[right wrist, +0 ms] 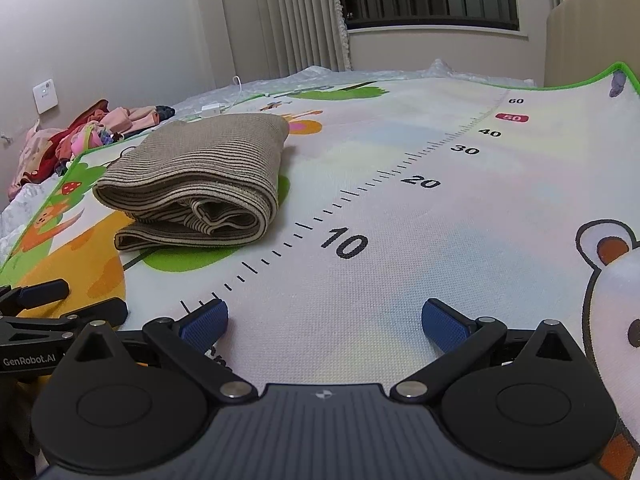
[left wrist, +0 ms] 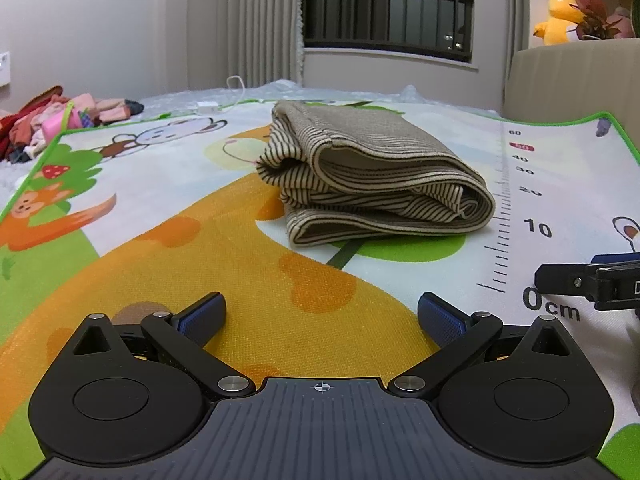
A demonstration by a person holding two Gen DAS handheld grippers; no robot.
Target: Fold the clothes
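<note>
A beige and brown striped garment [left wrist: 372, 172] lies folded in a thick bundle on the cartoon play mat [left wrist: 160, 248]. It also shows in the right wrist view [right wrist: 200, 184], to the left. My left gripper [left wrist: 322, 320] is open and empty, low over the mat, well short of the bundle. My right gripper [right wrist: 324, 322] is open and empty, low over the mat's printed ruler, to the right of the bundle. The right gripper's side shows at the left wrist view's right edge [left wrist: 592, 284]; the left gripper shows at the right wrist view's left edge [right wrist: 60, 312].
A pile of pink and red clothes [left wrist: 52, 120] lies off the mat at the far left, also in the right wrist view [right wrist: 80, 136]. A white charger and cable [left wrist: 208, 106] lie behind the mat. A beige headboard [left wrist: 572, 80] with a yellow plush duck [left wrist: 558, 20] stands at the right.
</note>
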